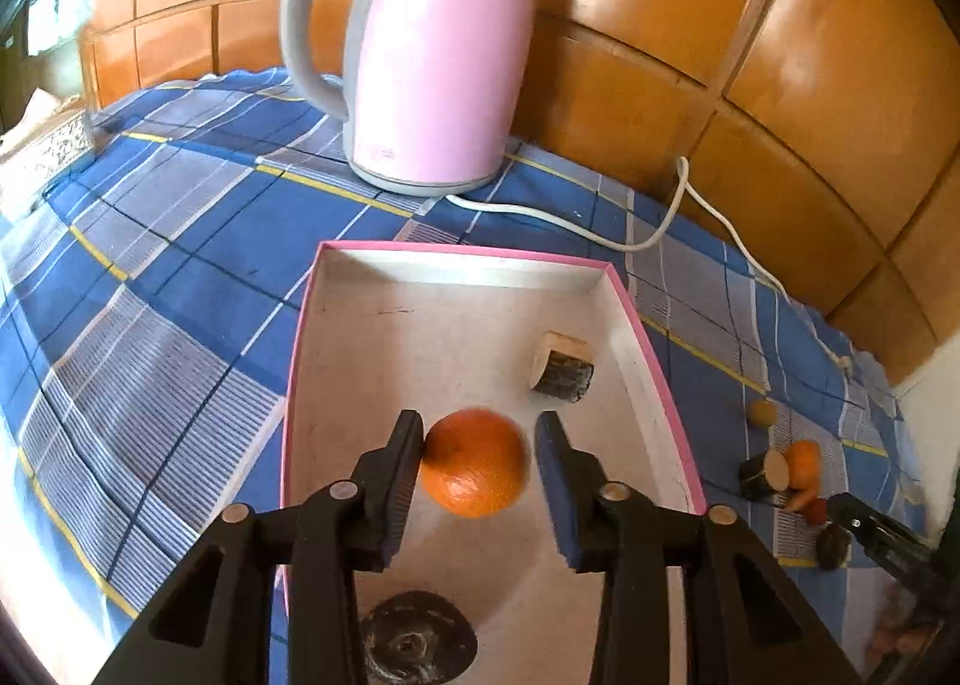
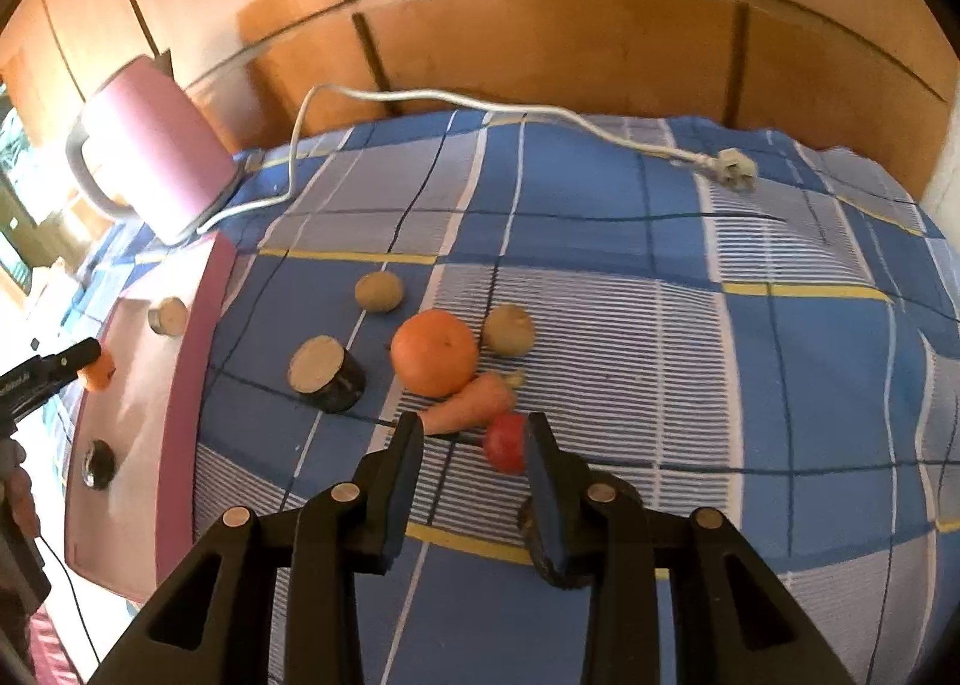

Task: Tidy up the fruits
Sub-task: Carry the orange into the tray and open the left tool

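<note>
While the left gripper (image 1: pixel 477 448) hangs over the pink-rimmed box (image 1: pixel 654 373), its jaws stand apart around an orange (image 1: pixel 474 463): the left pad touches the fruit's skin, the right pad stands just off it, and the fruit is blurred, so whether it rests on the box floor cannot be told. Two dark pieces already lie in the box, a cut log-shaped piece with a pale face (image 1: pixel 563 365) toward the far right wall and a round dark one (image 1: pixel 417 646) at the near end. A pink electric kettle (image 1: pixel 432 48) stands beyond the box on the blue checked cloth (image 1: pixel 180 265).

The right gripper (image 2: pixel 474 451) is spread open above the cloth, clamping nothing. Just ahead of it lie a carrot (image 2: pixel 474 400), a small red fruit (image 2: pixel 505 443) beside the right finger, a second orange (image 2: pixel 435 352), two pale brown round fruits (image 2: pixel 379 292) (image 2: pixel 509 329) and a dark cut piece with a pale face (image 2: pixel 327 376). The kettle's white cord (image 2: pixel 480 105) ends in a plug (image 2: pixel 733 165) on the cloth.
</note>
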Tool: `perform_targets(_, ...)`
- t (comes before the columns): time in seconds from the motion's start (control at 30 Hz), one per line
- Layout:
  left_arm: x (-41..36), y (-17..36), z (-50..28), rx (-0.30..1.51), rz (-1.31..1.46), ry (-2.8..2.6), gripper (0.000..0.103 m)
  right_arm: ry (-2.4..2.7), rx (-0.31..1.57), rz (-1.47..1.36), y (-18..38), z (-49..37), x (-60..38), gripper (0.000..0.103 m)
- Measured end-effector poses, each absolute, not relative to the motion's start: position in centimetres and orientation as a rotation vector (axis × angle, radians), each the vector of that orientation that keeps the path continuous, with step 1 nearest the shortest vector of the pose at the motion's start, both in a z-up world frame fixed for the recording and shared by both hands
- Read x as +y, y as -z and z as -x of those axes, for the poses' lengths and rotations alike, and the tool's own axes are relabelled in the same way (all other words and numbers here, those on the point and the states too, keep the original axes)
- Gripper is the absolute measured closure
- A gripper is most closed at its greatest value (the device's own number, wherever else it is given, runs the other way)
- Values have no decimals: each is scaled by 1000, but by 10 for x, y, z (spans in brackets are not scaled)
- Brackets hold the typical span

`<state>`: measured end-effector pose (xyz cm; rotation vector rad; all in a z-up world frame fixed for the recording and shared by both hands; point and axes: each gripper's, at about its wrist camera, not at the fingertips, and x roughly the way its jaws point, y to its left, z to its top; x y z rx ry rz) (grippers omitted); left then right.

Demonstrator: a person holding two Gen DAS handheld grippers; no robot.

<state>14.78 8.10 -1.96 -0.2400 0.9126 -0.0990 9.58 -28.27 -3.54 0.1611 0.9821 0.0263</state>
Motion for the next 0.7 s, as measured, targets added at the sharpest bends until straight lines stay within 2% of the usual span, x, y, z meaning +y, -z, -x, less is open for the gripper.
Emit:
perform_targets(0.03, 81, 19, -143, 902, 243, 98, 51, -28, 995, -160, 38, -101, -282, 68)
perform_targets(0.3, 74, 18, -106, 889, 215, 87, 50, -9, 1052, -71, 53, -128, -277, 68)
perform_targets(0.43, 72, 21, -83, 893, 209, 55, 41, -44, 1054, -22, 52, -132, -269, 68)
perform_targets(0.7, 65, 27, -48, 924, 235, 76, 40, -56, 1058, -47, 54, -131, -270, 66)
